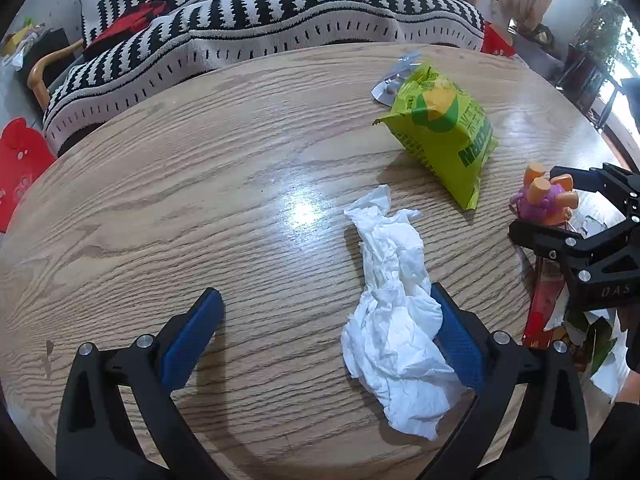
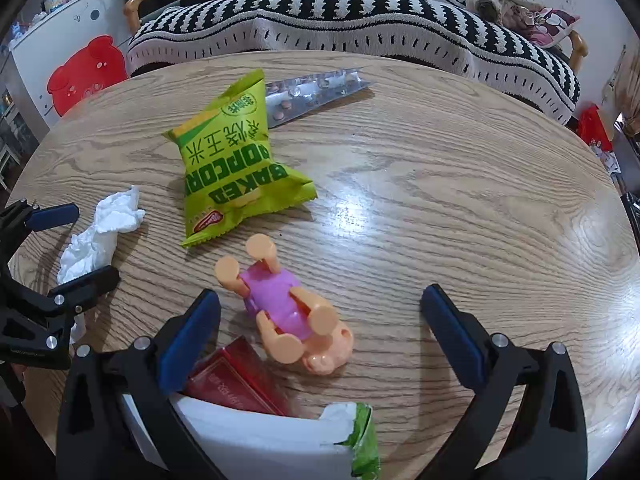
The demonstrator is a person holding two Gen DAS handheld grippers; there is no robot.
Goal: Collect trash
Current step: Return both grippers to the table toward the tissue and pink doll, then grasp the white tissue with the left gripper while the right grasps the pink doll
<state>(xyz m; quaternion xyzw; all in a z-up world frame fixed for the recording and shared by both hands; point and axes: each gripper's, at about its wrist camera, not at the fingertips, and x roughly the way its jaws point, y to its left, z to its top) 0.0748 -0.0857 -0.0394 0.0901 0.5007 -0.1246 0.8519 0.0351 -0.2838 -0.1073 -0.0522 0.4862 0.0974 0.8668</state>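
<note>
Left wrist view: crumpled tissue [image 1: 394,312] lies between the left gripper's [image 1: 328,336] spread fingers, touching the right pad, ungripped. Green popcorn bag [image 1: 444,136] lies toward the table's [image 1: 160,200] far edge.

Right wrist view: right gripper [image 2: 320,336] gapes, empty, around a pink toy [image 2: 284,304]; red packet [image 2: 236,380] and torn wrapper [image 2: 280,436] crowd the near edge. Pill strip [image 2: 316,92] lies behind the bag.

white tissue [image 1: 394,308], green popcorn bag [image 2: 236,172], striped sofa [image 1: 256,28]

Wooden table [image 1: 160,208]; striped black-white sofa [image 1: 280,12] behind; red stool [image 2: 86,74] beside.
</note>
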